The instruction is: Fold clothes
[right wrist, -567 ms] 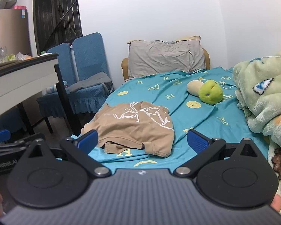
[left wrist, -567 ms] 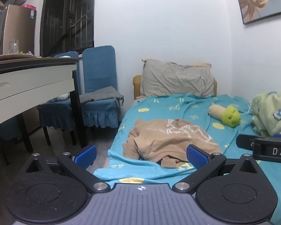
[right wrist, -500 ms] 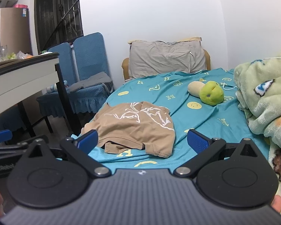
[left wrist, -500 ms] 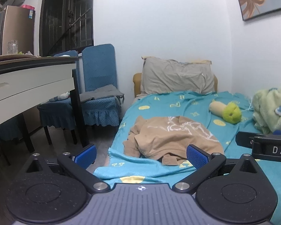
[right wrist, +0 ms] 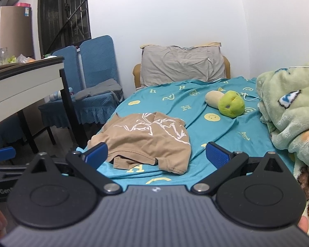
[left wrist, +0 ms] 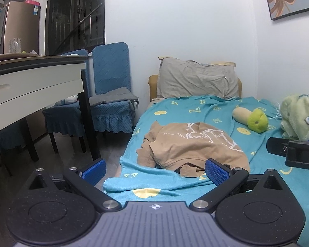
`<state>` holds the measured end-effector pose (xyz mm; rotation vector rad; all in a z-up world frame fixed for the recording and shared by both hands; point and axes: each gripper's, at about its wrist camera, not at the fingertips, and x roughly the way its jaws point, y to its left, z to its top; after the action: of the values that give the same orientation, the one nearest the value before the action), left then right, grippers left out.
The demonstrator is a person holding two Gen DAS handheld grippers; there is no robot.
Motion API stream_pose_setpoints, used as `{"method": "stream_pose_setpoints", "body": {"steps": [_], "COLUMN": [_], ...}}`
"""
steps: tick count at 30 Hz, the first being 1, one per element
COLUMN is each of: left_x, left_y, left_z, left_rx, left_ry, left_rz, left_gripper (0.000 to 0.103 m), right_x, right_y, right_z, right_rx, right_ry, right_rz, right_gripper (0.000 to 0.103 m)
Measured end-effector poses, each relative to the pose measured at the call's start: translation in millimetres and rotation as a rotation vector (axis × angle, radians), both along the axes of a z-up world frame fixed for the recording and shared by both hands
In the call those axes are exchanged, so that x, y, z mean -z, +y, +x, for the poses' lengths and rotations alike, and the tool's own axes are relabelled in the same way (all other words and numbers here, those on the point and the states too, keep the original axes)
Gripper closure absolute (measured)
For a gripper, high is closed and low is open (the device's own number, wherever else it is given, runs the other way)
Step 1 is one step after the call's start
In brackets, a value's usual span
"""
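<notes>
A crumpled tan T-shirt (left wrist: 192, 146) with a white print lies on the teal bed sheet (left wrist: 195, 111) near the bed's left edge; it also shows in the right wrist view (right wrist: 146, 140). My left gripper (left wrist: 155, 170) is open and empty, held short of the shirt's near hem. My right gripper (right wrist: 157, 156) is open and empty, also short of the shirt. The right gripper's body shows at the right of the left wrist view (left wrist: 294, 152).
A grey pillow (left wrist: 197, 80) lies at the bed head. A green plush toy (right wrist: 228, 103) and a green fleece blanket (right wrist: 292, 111) lie on the right. A white table (left wrist: 31, 82) and blue chairs (left wrist: 111, 94) stand left of the bed.
Both grippers have moved a little closer to the shirt and the views have tilted slightly down. Both stay open and empty.
</notes>
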<state>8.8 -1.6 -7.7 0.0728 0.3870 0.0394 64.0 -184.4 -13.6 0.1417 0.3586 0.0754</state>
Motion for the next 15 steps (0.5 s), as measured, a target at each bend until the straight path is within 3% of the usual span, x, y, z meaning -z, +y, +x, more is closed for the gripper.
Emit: {"method": "stream_pose_setpoints", "body": {"steps": [9,15], "left_x": [1.0,-1.0], "left_y": [1.4,-3.3], "left_z": [2.8,2.0], "left_rx": [-0.006,-0.01], "left_ry": [0.016,0.029], "left_rz": [-0.016,-0.004], "left_gripper": [0.0,0.0], "right_x": [1.9,-2.6], "right_y": [-7.2,-6.9], "right_z": [9.0,3.8], "right_rx": [0.049,0.06], "right_ry": [0.076,0.059], "right_rz": [0.04,0.041], "right_gripper": [0.0,0.003]}}
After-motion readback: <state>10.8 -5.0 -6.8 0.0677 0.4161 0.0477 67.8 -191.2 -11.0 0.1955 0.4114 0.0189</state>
